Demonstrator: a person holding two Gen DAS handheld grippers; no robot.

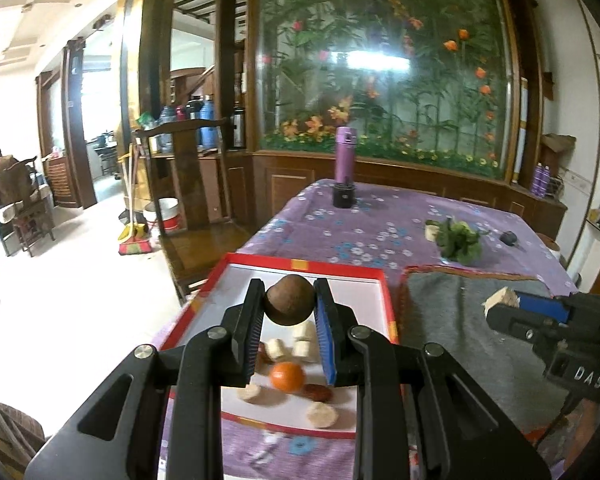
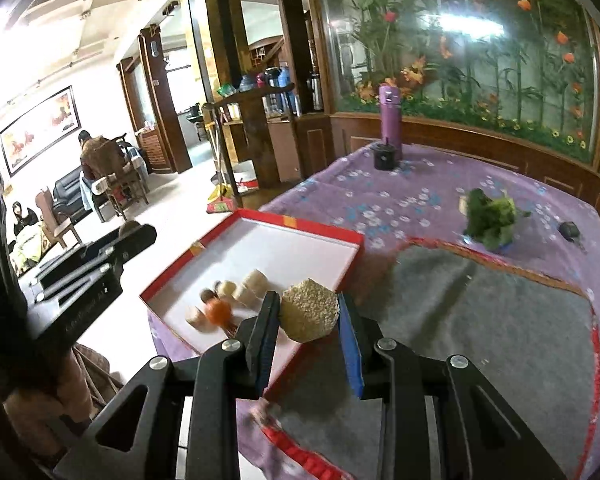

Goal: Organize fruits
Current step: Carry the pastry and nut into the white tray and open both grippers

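Note:
My left gripper (image 1: 290, 300) is shut on a round brown fruit (image 1: 290, 299) and holds it above the red-rimmed white tray (image 1: 300, 266). In the tray lie an orange fruit (image 1: 287, 376), several pale cut pieces (image 1: 305, 342) and a dark red fruit (image 1: 318, 392). My right gripper (image 2: 309, 314) is shut on a pale rough-textured chunk (image 2: 309, 315), just right of the tray's near corner (image 2: 352, 240), above the grey mat (image 2: 480, 320). The right gripper also shows in the left wrist view (image 1: 500, 304). The left gripper appears at the left of the right wrist view (image 2: 136, 236).
A purple flowered cloth (image 1: 340, 228) covers the table. A purple bottle (image 1: 345, 156) and a black cup (image 1: 343, 196) stand at the far end. A leafy green bunch (image 1: 458, 240) and a small dark object (image 1: 509, 237) lie at the far right. The table's left edge drops to the floor.

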